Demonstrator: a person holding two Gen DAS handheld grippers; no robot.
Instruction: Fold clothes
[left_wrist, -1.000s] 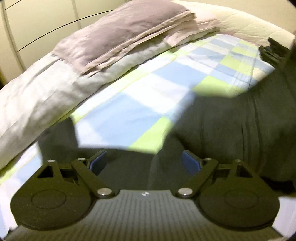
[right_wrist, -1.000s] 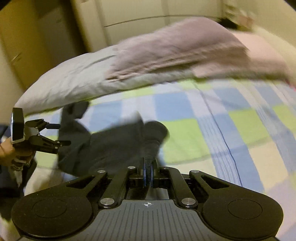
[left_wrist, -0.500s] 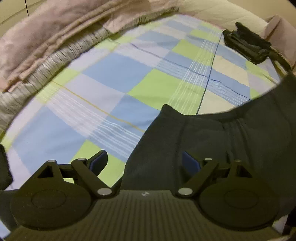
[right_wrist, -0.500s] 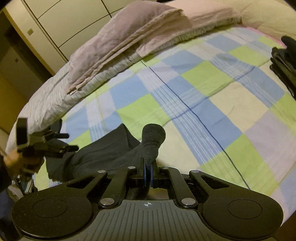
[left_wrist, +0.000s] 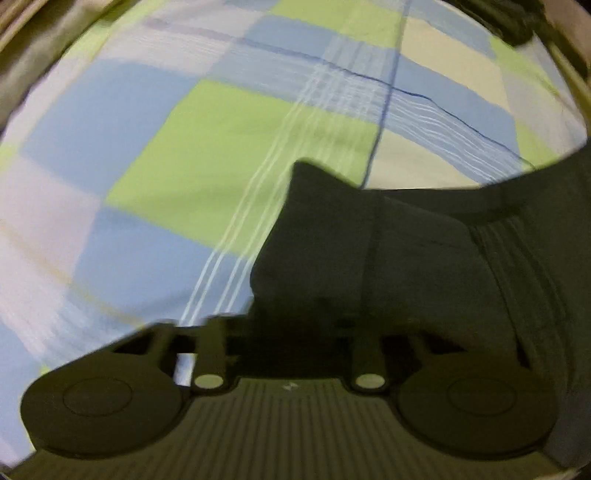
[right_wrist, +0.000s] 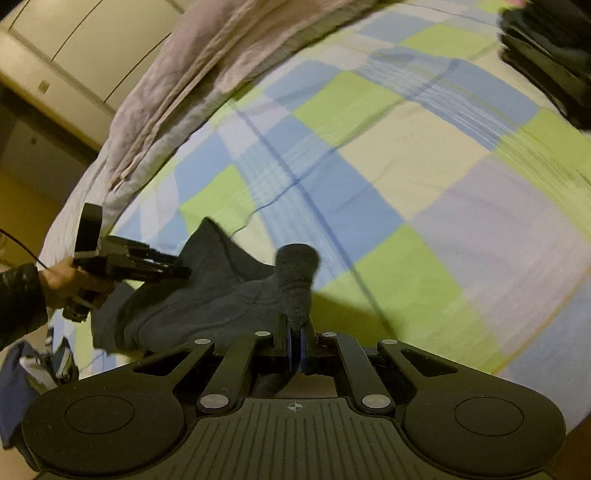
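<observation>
A dark grey garment (left_wrist: 406, 266) lies bunched on the checked bed sheet (left_wrist: 221, 147), held at two spots. In the right wrist view my right gripper (right_wrist: 294, 332) is shut on a fold of the garment (right_wrist: 207, 295), and a tuft of cloth sticks up above the blue pads. My left gripper (right_wrist: 181, 273), held by a hand (right_wrist: 62, 284), pinches the garment's far left corner with its fingers together. In the left wrist view the cloth covers that gripper's (left_wrist: 291, 321) fingertips.
A stack of dark folded clothes (right_wrist: 550, 55) sits at the bed's far right, also visible as dark clothes (left_wrist: 517, 22). A folded pinkish blanket (right_wrist: 221, 55) lies along the far side, with pale wardrobe doors (right_wrist: 74, 37) behind. A blue bag (right_wrist: 22, 373) is at lower left.
The left gripper's fingers have come together on the garment's corner. Both grippers have dropped closer to the sheet, the right one still clamped on its fold.
</observation>
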